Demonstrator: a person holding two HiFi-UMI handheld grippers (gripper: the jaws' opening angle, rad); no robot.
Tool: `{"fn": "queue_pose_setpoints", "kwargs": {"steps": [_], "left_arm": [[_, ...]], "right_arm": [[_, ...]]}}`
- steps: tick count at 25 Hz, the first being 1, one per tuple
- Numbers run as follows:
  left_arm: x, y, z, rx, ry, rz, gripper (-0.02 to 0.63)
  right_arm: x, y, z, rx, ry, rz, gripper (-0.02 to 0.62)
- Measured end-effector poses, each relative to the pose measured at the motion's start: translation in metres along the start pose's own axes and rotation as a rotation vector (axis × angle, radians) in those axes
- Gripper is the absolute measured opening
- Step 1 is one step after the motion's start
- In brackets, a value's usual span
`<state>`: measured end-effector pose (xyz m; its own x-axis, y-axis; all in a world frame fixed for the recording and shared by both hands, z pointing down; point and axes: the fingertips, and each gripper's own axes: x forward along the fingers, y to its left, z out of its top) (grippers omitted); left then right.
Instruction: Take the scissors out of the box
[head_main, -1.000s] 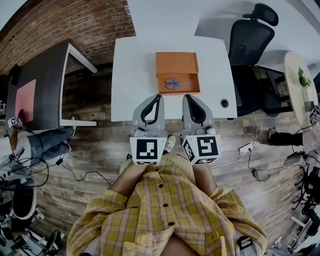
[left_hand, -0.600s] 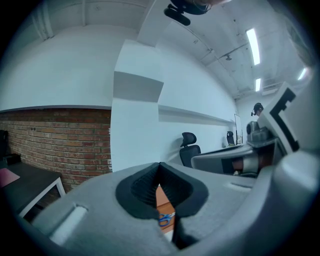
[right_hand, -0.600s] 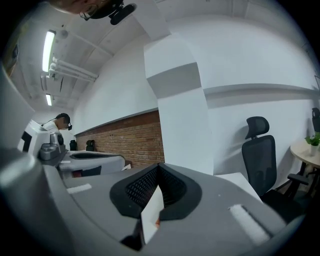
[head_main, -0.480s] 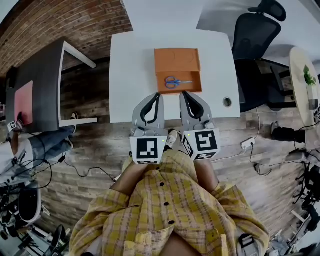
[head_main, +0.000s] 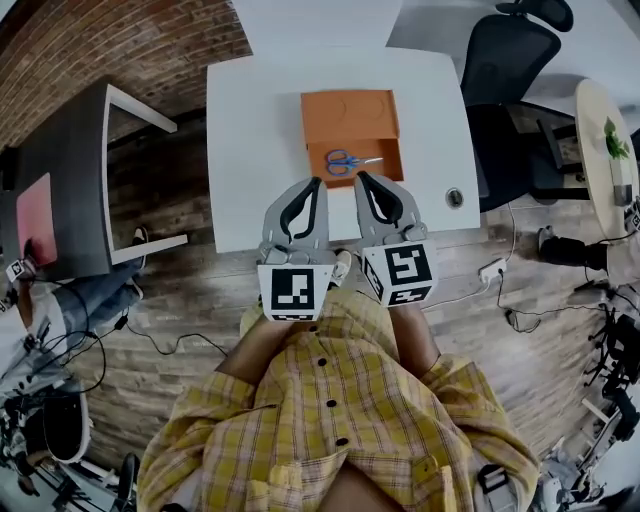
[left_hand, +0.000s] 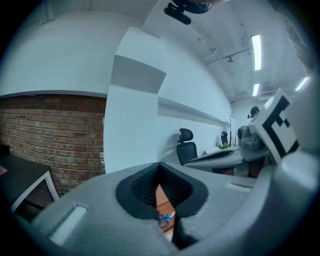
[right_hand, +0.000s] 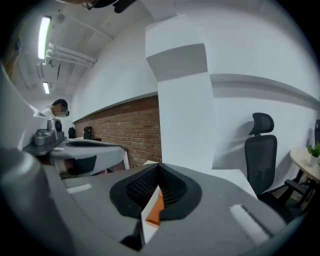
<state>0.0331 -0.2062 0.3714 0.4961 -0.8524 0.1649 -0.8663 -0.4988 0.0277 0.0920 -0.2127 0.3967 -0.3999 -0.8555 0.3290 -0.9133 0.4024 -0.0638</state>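
The blue-handled scissors (head_main: 347, 161) lie flat in the open tray of the orange box (head_main: 350, 118). They are just ahead of the right tool (head_main: 360, 177) and ahead and slightly to the right of the left tool (head_main: 317, 183). Their handles are on the side nearer the left tool, and the blades point away to the right.

Both tools are clenched on nothing. In each gripper view the jaws meet at the tips, and only a sliver of the orange box shows through the notch behind them.

The main risk, as I judge it, is going in like this. A closed tip arriving at the tray would only push the scissors against a wall. It could also catch the near wall and shove the box along the white surface (head_main: 250, 140), since the box looks light. One tool has to release first.

The scissors also lie flat on the tray floor with walls close around them. A jaw may fail to get under a handle loop, or pinch it thinly and lose it on the lift. The two tools are very close together and could knock each other if both reach in.

The person holds the tools side by side in front of the body. They point forward and a little down, with their tips over the near edge of the surface, just short of the box.
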Motion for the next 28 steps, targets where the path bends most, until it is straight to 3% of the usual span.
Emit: {"fn": "queue_pose_setpoints", "kwargs": {"steps": [6,13,21,28], "left_arm": [[0.007,0.008,-0.019,0.004,0.069,-0.017,0.002],[0.011,0.015,-0.026,0.021,0.094,-0.024,0.002],[0.012,0.016,-0.032,0.015,0.109,-0.025,0.002],[0.014,0.017,-0.036,0.013,0.119,-0.020,0.002]], "right_arm": [[0.025,-0.006,-0.021,-0.044,0.083,0.020,0.005],[0.047,-0.014,-0.032,-0.120,0.110,0.036,0.005],[0.068,-0.016,-0.070,-0.262,0.235,0.120,0.005],[0.081,-0.017,-0.082,-0.406,0.279,0.209,0.011]]}}
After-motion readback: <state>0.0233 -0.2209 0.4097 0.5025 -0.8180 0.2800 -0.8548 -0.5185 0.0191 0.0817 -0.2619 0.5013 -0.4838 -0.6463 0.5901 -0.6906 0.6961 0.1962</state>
